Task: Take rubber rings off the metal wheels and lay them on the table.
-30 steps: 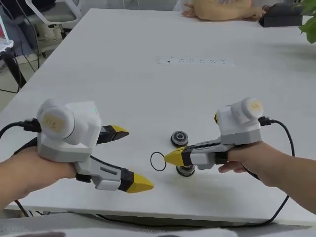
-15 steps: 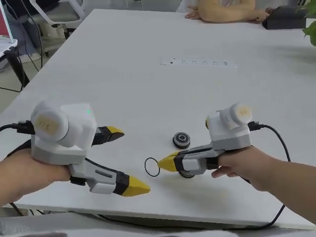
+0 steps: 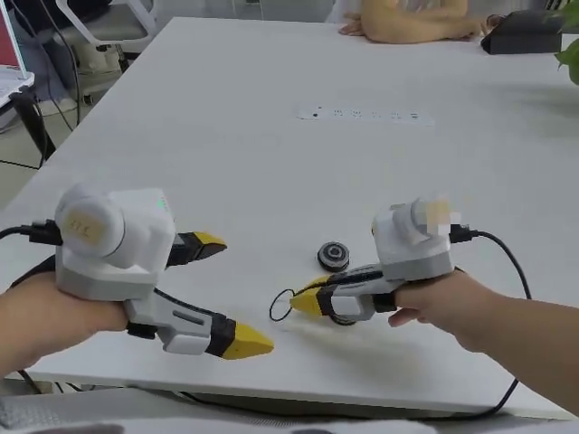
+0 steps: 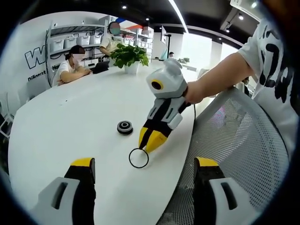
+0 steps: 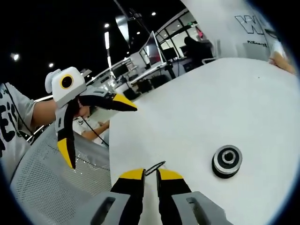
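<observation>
Lowered slightly, right gripper [image 3: 300, 304] clamps the rubber ring [image 3: 282, 306] at its tips.
Left gripper [image 3: 240, 291] gapes; released on edge, it could roll off the table [image 3: 271, 136].

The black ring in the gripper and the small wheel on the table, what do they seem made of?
The ring looks like matte black rubber: a thin loop pinched by the right gripper. The wheel seems metal, with a shiny silvery hub; its dark outer band may be another rubber ring.
</observation>
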Available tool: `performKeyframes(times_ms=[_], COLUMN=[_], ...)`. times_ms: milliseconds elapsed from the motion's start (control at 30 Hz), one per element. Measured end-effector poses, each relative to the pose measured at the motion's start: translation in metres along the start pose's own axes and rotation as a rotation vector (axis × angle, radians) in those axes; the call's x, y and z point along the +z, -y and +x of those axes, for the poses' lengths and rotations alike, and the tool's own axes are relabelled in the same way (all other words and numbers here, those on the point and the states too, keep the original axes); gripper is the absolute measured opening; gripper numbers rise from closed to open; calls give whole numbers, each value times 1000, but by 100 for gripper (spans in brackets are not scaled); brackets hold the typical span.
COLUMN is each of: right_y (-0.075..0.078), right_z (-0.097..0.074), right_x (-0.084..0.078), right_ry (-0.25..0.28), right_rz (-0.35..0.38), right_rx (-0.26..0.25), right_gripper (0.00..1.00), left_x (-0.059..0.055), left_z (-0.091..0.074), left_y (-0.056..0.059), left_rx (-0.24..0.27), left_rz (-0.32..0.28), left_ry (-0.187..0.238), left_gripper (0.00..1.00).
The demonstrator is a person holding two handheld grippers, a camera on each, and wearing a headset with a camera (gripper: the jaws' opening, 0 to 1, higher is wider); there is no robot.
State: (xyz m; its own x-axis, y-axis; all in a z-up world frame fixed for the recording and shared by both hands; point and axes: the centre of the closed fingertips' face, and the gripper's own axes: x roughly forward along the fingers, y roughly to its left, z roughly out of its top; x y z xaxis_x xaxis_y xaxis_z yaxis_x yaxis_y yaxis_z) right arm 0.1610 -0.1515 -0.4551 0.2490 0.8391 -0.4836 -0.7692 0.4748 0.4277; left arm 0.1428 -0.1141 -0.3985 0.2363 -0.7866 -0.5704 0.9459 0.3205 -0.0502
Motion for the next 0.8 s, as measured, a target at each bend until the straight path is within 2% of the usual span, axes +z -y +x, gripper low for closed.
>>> performKeyframes(times_ms=[333, 500, 800], right_y=[5, 6, 4], right_z=[-1, -4, -18], right_x=[-3, 0, 12], right_ry=[-16, -8, 46], right_rz=[-46, -58, -51], right_rx=[-34, -36, -31], right_gripper=[29, 32, 34], left_x=[-1, -2, 3], left_z=[-1, -1, 2], left_y=[-1, -1, 3], left_rx=[0, -1, -19], left_rz=[-2, -5, 17], left_ry=[-6, -11, -17], left_gripper=[84, 84, 83])
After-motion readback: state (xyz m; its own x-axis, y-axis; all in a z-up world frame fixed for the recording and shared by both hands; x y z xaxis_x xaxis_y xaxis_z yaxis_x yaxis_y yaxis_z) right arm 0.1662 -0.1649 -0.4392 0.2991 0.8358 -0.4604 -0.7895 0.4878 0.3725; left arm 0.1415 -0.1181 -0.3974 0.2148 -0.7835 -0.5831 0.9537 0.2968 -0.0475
